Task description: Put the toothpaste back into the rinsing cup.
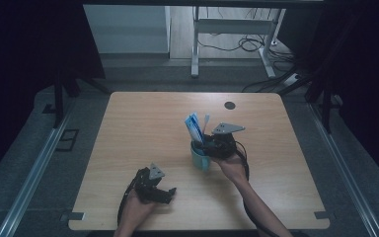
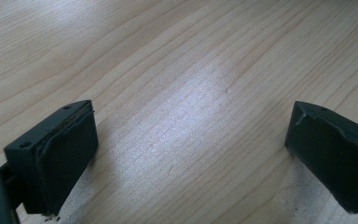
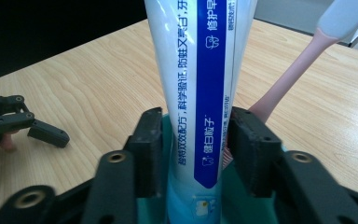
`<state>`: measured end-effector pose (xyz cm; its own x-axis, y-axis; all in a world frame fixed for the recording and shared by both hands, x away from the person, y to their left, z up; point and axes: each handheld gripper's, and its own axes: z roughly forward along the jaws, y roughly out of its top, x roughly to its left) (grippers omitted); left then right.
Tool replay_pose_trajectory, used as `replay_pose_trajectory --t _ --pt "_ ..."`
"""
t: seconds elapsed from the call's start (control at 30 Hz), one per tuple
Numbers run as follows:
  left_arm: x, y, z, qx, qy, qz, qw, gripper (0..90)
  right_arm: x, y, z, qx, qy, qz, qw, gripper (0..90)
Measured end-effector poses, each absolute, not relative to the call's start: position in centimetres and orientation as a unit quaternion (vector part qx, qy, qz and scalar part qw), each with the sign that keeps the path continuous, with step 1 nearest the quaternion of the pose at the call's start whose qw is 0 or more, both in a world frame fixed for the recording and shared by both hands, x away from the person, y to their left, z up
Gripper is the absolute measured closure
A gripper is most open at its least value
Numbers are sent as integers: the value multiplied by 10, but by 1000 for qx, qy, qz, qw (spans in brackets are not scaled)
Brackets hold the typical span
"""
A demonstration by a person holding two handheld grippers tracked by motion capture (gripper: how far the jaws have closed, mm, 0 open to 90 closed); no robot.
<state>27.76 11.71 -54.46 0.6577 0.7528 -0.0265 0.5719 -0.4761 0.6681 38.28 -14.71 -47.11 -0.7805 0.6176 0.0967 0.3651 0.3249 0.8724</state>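
The wooden bench (image 1: 143,128) carries a teal cup (image 1: 200,158), and in it stand a white and blue toothpaste tube (image 3: 200,93) and a pink toothbrush (image 3: 284,84). The right tongs (image 3: 193,154) are just above the cup rim, with the tube between their jaws. The jaws stand slightly apart from the tube on both sides, so the tongs are released and grasp nothing. The step in hand seems to be to leave the tube in the cup. To do it well, I would open the jaws wider first and then lift straight away, so that the pads do not drag the tube or tip the cup.

The left tongs (image 1: 165,193) rest near the bench edge, well apart from the cup, wide open and empty.

The right gripper view shows the small gaps beside the tube. The high view shows how the cup stands between both tongs.
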Motion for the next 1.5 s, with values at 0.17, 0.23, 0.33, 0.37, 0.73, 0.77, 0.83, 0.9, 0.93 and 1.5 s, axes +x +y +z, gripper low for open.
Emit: replay_pose_trajectory --t 0.17,0.23,0.33,0.37,0.73,0.77,0.83,0.9,0.93,1.5 --pt "278 117 -545 848 390 137 331 25 382 -148 -467 307 808 488 121 440" --pt "278 117 -545 848 390 137 331 25 381 -148 -465 306 809 487 120 407" --pt "278 117 -545 849 389 137 330 25 380 -148 -462 302 812 485 120 370" --pt "278 117 -545 849 389 137 330 25 379 -148 -461 300 814 484 118 354" --pt "278 117 -545 849 389 137 330 25 375 -147 -452 292 825 471 108 238" --pt "278 117 -545 849 389 137 330 25 373 -146 -451 290 827 469 109 229" --pt "278 117 -545 849 389 137 330 25 372 -147 -449 285 830 467 111 214" --pt "278 117 -544 849 389 137 330 25 370 -147 -448 282 833 463 113 199" --pt "278 117 -544 849 389 137 330 25 370 -147 -448 281 834 461 114 192" --pt "278 117 -544 849 389 137 330 25 358 -168 -440 283 832 460 125 127"
